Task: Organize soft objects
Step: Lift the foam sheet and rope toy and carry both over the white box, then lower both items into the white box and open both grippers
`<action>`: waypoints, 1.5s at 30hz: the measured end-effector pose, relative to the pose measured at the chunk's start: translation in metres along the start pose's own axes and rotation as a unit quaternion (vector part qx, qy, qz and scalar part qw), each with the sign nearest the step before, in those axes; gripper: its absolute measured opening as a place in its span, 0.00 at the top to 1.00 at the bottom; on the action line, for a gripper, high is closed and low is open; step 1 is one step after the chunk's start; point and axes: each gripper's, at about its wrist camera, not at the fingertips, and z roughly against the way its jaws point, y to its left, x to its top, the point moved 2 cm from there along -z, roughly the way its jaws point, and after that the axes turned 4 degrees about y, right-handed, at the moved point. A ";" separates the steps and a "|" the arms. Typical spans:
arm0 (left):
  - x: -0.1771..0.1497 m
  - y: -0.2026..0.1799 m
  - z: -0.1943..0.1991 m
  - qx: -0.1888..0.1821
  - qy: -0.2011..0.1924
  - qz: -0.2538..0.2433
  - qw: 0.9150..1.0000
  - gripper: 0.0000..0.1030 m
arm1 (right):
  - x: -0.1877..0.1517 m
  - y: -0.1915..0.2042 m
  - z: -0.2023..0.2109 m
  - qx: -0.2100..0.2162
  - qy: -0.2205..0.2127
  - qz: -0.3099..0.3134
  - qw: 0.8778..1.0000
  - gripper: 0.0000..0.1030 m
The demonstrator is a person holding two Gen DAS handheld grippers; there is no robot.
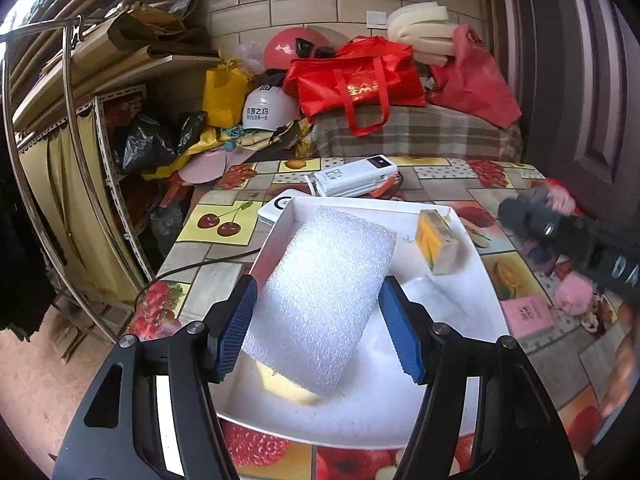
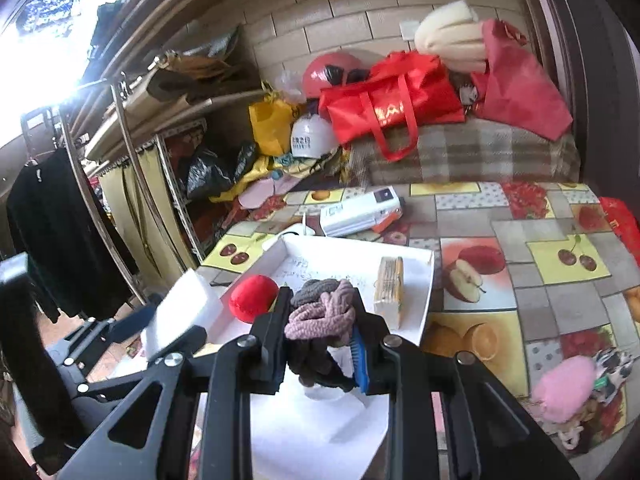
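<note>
Right tool (image 2: pixel 320 344) pinching knitted bundle (image 2: pixel 322 312): release low inside white tray (image 2: pixel 424 312), clear of left tool's (image 1: pixel 318 328) foam block (image 1: pixel 324 296).

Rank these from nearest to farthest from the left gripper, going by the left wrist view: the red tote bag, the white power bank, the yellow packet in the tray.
1. Yellow packet: in the white tray, ahead and right of the left gripper.
2. White power bank: on the table beyond the tray's far rim.
3. Red tote bag: on the plaid-covered surface behind the table.

tray (image 1: pixel 472 280) right half: free | left: foam block (image 1: pixel 320 300) blocks
</note>
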 end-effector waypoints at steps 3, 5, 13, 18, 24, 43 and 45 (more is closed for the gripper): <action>0.004 0.003 -0.008 0.010 0.002 0.001 1.000 0.38 | 0.000 0.000 -0.010 -0.002 0.005 -0.008 1.000 0.74; 0.007 0.004 -0.013 0.017 0.003 0.000 1.000 0.38 | 0.003 -0.002 -0.020 0.001 0.014 -0.018 1.000 0.74; 0.009 0.006 -0.045 0.035 0.027 -0.001 0.999 0.38 | 0.001 -0.001 -0.065 -0.003 0.052 -0.031 0.998 0.74; 0.005 0.010 -0.063 0.041 0.044 0.007 0.998 0.38 | -0.005 -0.007 -0.077 0.000 0.066 -0.048 0.997 0.74; 0.004 0.013 -0.064 0.050 0.042 0.017 0.998 0.36 | -0.010 -0.003 -0.076 -0.004 0.056 -0.037 0.998 0.42; -0.007 0.027 -0.017 0.070 -0.020 0.072 0.995 0.00 | -0.025 -0.006 -0.020 0.008 -0.014 -0.051 0.999 0.00; -0.010 0.023 -0.012 0.063 -0.022 0.071 0.995 0.00 | -0.029 -0.009 -0.013 0.009 -0.018 -0.055 0.998 0.00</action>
